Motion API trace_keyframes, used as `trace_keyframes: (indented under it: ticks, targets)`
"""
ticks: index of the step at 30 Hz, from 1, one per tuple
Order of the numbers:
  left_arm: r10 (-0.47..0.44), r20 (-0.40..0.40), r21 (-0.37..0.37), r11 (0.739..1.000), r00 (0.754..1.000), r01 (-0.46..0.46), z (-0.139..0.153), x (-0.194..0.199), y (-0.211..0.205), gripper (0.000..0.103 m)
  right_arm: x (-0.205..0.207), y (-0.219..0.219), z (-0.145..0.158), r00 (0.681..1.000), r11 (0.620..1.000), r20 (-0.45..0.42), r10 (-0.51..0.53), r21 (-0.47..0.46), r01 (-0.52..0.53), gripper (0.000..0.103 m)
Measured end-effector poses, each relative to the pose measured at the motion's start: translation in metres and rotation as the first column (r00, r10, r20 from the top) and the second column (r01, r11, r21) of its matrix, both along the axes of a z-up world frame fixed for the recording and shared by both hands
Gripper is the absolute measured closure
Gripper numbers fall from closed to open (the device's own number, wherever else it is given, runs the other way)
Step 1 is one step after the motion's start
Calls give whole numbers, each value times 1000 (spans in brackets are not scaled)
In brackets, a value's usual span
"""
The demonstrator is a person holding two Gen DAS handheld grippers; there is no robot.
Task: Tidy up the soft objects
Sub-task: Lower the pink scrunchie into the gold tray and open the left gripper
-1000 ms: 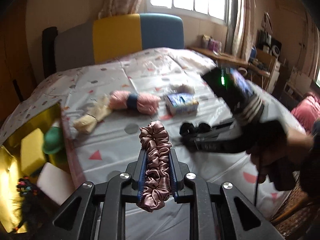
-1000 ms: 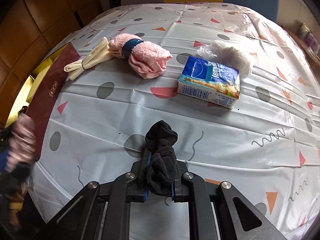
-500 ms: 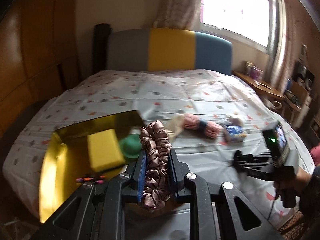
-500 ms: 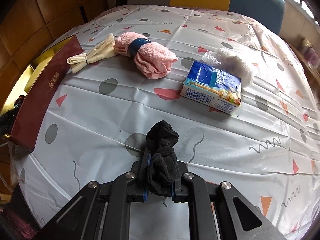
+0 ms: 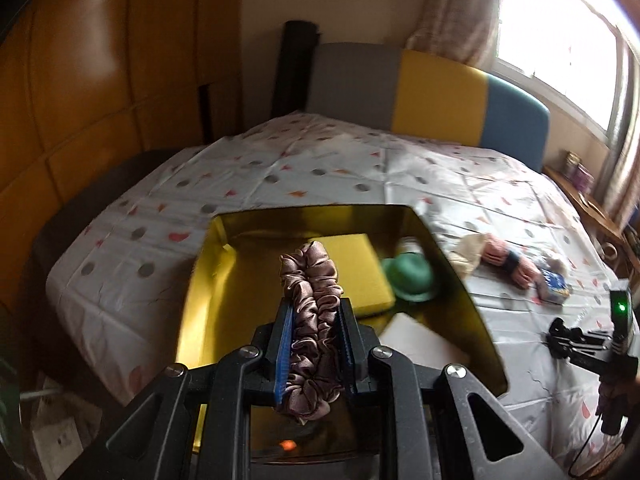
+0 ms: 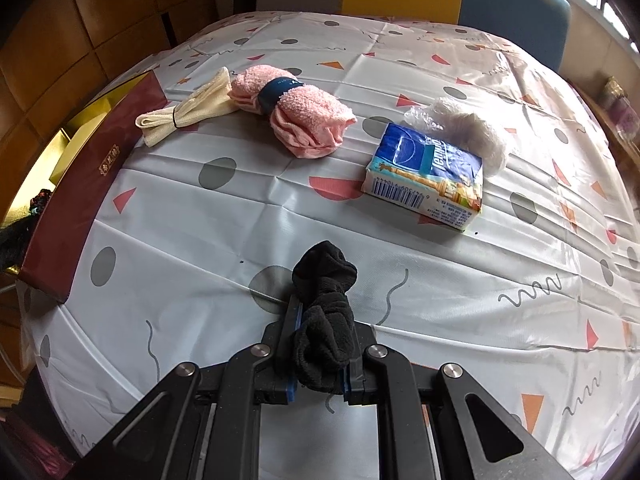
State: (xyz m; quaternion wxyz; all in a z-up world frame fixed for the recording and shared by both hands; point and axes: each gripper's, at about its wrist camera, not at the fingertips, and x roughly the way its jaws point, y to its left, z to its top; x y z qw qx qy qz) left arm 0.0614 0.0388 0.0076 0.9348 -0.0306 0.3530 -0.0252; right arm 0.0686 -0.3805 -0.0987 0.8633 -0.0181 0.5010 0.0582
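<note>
Holding now: the left gripper point(image 5: 313, 340) is closed on the pink scrunchie point(image 5: 310, 312), and the right gripper point(image 6: 320, 344) is closed on the black sock point(image 6: 325, 320).
Scrunchie, how it handles: I judge it very light and soft; the satin-looking cloth may be slippery. It is pinched across the middle of its gathered band, which looks to me like the good place, because the folds fill the gap between the jaws.
Scrunchie, where it is: it stands upright between the left jaws, its top sticks out past the fingertips and its lower end hangs behind them. It hangs above the gold box point(image 5: 208, 280), over the bare gold floor, just beside the yellow sponge point(image 5: 352, 276).
Inside the box: the green hat point(image 5: 412, 276) lies to the right of the sponge, and a white block point(image 5: 420, 344) is nearer the camera.
Sock, how it handles: light, limp and fuzzy, so I think it will not slip easily. It is bunched, held at its middle, and one lump pokes out forward.
Sock, where it is: low over the patterned sheet point(image 6: 200, 220); I cannot tell if it touches. The box's red side point(image 6: 92, 184) is well apart, to the left.
Left on the bed: the cream cloth strip point(image 6: 188, 110), the pink towel roll point(image 6: 296, 116), the tissue pack point(image 6: 428, 176) and the white fluffy bundle point(image 6: 468, 128).
Risk: opening too high could let the scrunchie fall on the sponge.
</note>
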Motion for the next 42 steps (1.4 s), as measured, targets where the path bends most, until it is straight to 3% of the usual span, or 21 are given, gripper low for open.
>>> trace_keyframes:
  ticks: [8, 16, 29, 36, 42]
  targets:
    - [76, -74, -75, 994, 994, -81, -14, 21, 43, 83, 1, 0, 0, 1000, 1000, 1, 6, -17, -6, 89]
    - [47, -138, -87, 994, 989, -59, -21, 58, 44, 83, 1, 1, 0, 1000, 1000, 3, 9, -27, -9, 89]
    - [50, -217, -43, 997, 975, -61, -42, 138, 38, 81, 2, 1, 0, 1000, 999, 3, 14, -31, -14, 89]
    - [19, -252, -86, 995, 967, -42, -53, 167, 32, 63, 2, 0, 0, 1000, 999, 4, 19, -38, -19, 89]
    - [55, -229, -76, 994, 972, -74, -50, 154, 39, 62, 2, 0, 0, 1000, 999, 5, 24, -43, -24, 89]
